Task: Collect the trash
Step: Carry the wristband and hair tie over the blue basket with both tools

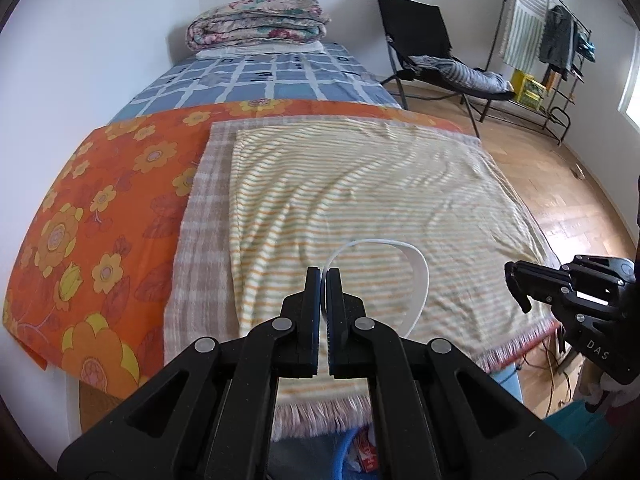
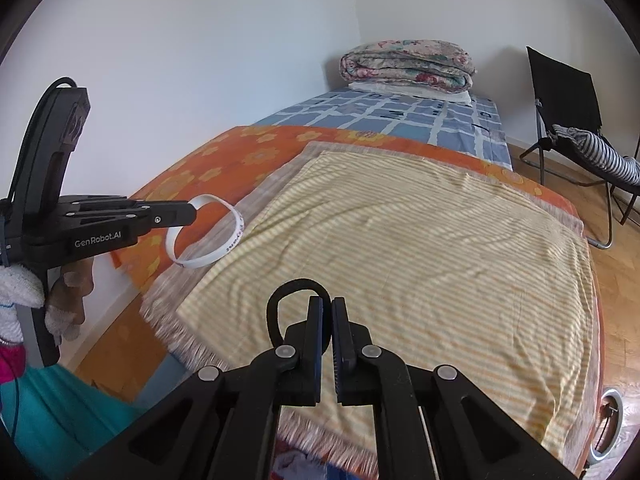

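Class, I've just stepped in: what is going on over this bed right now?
A person holds a two-finger gripper in each hand above the striped towel spread on the bed. The left gripper is shut on a white wristband, which hangs off its tips. The right gripper is shut on a black hair tie, looped up beside its fingers. Both small items are lifted clear of the towel, which has nothing else lying on it in these views.

- Bright, soft daylight – comes from a window [image 1: 634, 96] at far right of the left wrist view
- Glare on the wood floor [image 1: 576, 224]
- Heavy fisheye bend + dark vignette at corners
- Blanket fringe [image 2: 192, 344] smeared w/ motion blur
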`<state>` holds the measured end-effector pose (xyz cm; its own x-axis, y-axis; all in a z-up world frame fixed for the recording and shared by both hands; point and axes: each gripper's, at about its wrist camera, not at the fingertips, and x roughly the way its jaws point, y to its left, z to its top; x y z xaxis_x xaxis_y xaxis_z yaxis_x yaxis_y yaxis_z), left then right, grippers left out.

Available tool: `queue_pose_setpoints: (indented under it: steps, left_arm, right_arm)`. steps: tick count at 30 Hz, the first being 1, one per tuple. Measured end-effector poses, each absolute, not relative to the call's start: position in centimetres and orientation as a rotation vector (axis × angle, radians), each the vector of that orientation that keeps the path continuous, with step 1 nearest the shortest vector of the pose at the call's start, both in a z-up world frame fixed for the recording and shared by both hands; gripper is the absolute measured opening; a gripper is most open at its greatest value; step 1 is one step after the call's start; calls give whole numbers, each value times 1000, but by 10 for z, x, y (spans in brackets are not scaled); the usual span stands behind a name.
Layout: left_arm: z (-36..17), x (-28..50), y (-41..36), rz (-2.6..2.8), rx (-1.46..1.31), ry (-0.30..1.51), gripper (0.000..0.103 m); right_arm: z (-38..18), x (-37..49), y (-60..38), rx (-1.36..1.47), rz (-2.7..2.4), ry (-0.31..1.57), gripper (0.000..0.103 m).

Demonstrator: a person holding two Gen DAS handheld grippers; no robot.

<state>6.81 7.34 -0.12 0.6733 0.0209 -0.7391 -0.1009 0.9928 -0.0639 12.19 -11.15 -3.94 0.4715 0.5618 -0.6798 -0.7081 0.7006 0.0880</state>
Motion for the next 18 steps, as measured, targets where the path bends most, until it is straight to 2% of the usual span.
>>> queue_pose_setpoints:
  steps: [18]
  left_arm:
    - [-64,0,-7,-91,31,964,0]
  right_arm:
    - [-79,54,-162,-228,771,840,2]
